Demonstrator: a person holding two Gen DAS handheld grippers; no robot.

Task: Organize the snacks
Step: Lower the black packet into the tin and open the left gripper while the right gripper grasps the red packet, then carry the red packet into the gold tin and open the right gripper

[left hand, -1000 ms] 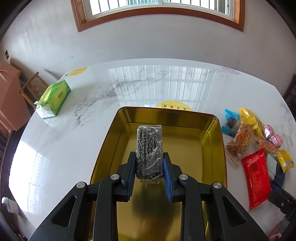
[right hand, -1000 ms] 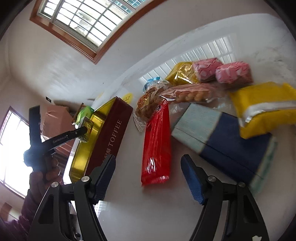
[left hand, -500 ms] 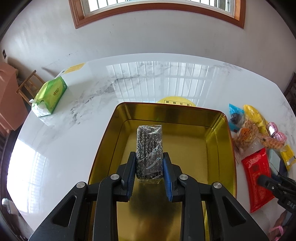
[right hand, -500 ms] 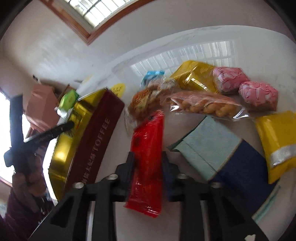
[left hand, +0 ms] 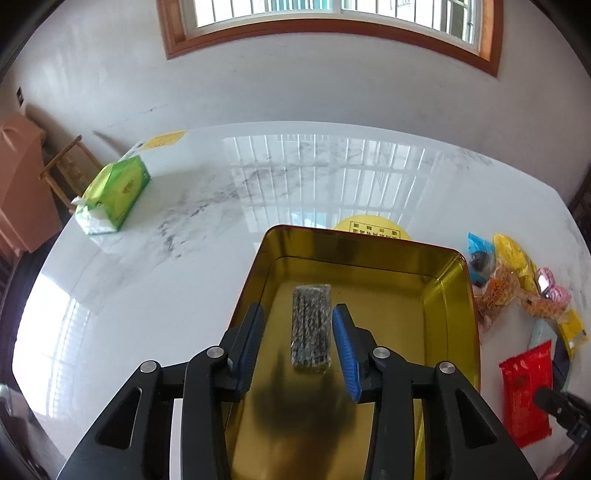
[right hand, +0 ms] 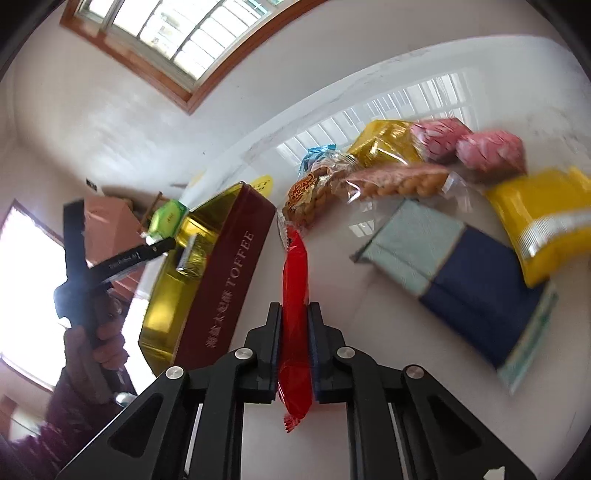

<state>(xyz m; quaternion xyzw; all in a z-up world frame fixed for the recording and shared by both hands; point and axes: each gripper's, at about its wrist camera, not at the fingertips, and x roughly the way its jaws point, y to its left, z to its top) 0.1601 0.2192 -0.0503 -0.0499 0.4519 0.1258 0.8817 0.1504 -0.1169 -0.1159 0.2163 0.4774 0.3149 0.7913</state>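
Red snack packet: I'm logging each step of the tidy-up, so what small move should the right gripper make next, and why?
Probably carry the red snack packet leftward over the gold tin. The right gripper is shut on it, and the left gripper is opening, gaps showing either side of the dark snack bar in the tin.

Glossy white marble-look table point(left hand: 184, 280), mirror-bright with window glare. Polished gold metal tin point(left hand: 436, 295), dark red lacquered outer wall. Clear crinkly film round dark snack bar point(left hand: 311, 328). Shiny red plastic packet point(right hand: 294, 295). Matt black plastic gripper arms, ribbed blue pads point(left hand: 345, 343). Varnished wood window frame point(left hand: 332, 31).
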